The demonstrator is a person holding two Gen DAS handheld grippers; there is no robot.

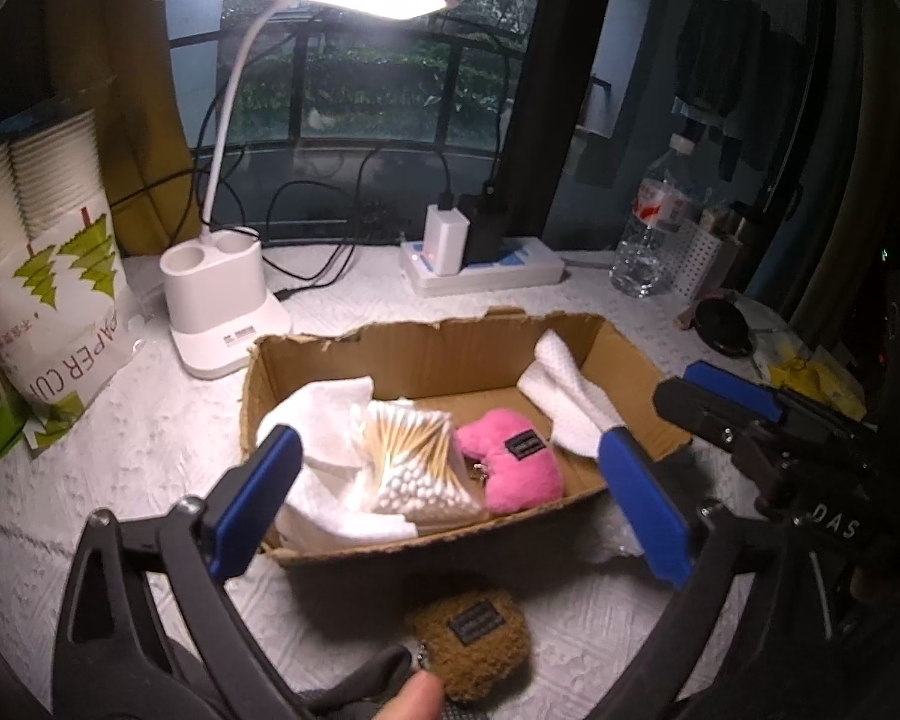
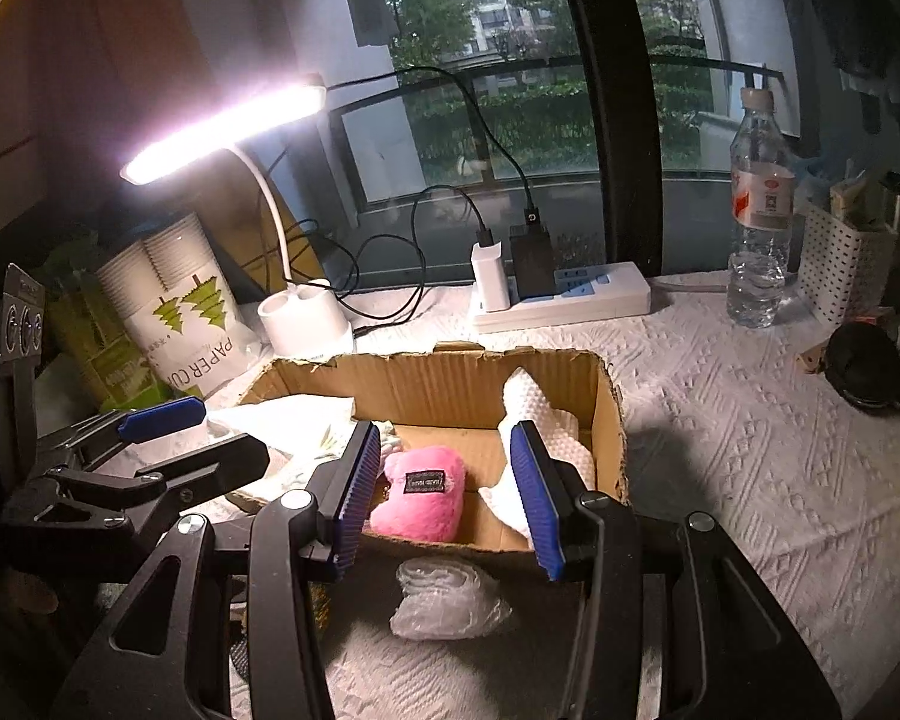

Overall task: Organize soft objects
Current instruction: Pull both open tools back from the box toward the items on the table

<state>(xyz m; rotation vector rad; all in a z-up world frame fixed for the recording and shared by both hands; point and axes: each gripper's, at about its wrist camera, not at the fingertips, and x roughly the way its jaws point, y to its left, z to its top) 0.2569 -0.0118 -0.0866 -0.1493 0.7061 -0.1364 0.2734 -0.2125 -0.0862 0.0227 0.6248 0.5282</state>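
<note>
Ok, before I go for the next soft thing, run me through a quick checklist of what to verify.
1. Left gripper open and empty: ok.
2. Right gripper open, nothing between its fingers: ok.
3. Pink plush pouch inside the cardboard box: ok.
4. Cotton swab pack inside the box: ok.
5. Brown plush pouch in the box: not ok, it lies on the table in front.
6. Bubble wrap piece in the box: not ok, it lies outside.

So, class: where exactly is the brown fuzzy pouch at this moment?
In the left wrist view the brown fuzzy pouch lies on the white table cover, outside the cardboard box, just in front of its near wall, low in the picture near a fingertip.
</note>
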